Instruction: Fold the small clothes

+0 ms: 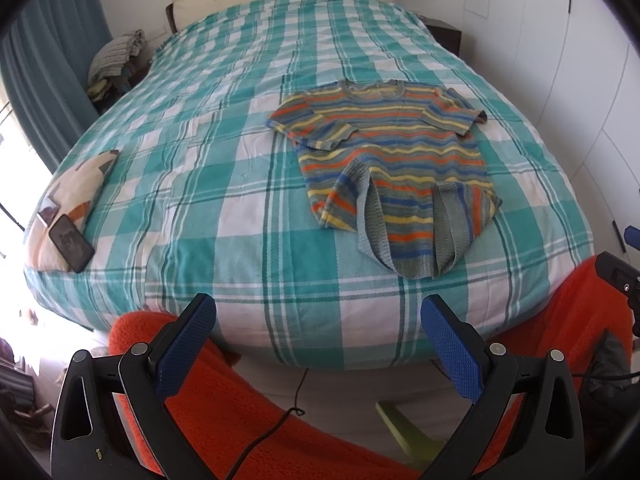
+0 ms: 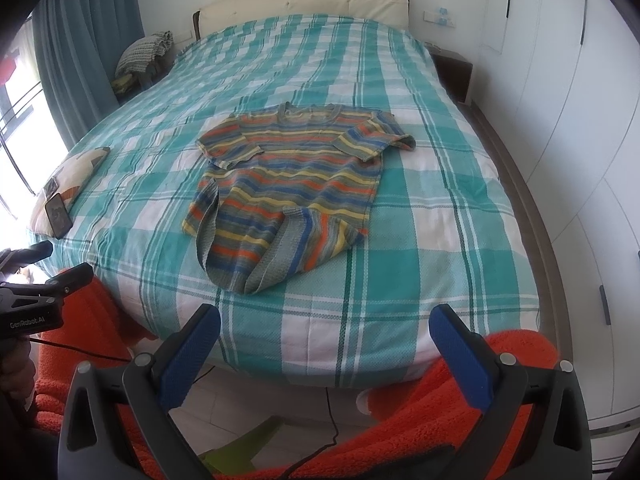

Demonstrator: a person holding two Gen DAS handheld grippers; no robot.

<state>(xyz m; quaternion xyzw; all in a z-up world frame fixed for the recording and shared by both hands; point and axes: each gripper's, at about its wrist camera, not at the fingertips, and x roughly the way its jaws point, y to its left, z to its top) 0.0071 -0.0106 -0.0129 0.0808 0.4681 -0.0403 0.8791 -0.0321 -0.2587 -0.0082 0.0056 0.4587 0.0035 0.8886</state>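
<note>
A teal plaid bed (image 1: 224, 200) holds a striped sweater (image 1: 392, 168); left gripper (image 1: 318, 326) and right gripper (image 2: 324, 334) fingers spread wide, empty.

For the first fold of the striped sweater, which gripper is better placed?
Probably the right gripper: the striped knitted sweater lies almost straight ahead of it, while it sits right of the left gripper. Both are open, off the bed.

— Where do we find the sweater (image 1: 394, 168)?

— On the bed (image 1: 240, 184), nearer its foot, neckline toward the headboard (image 2: 304, 0), hem toward us.

— And to the left?

— We see a cushion (image 1: 76, 204) at the bed's left edge, a phone (image 1: 72, 249) on it. A nightstand (image 2: 452, 72) sits right of the bed's head.
</note>
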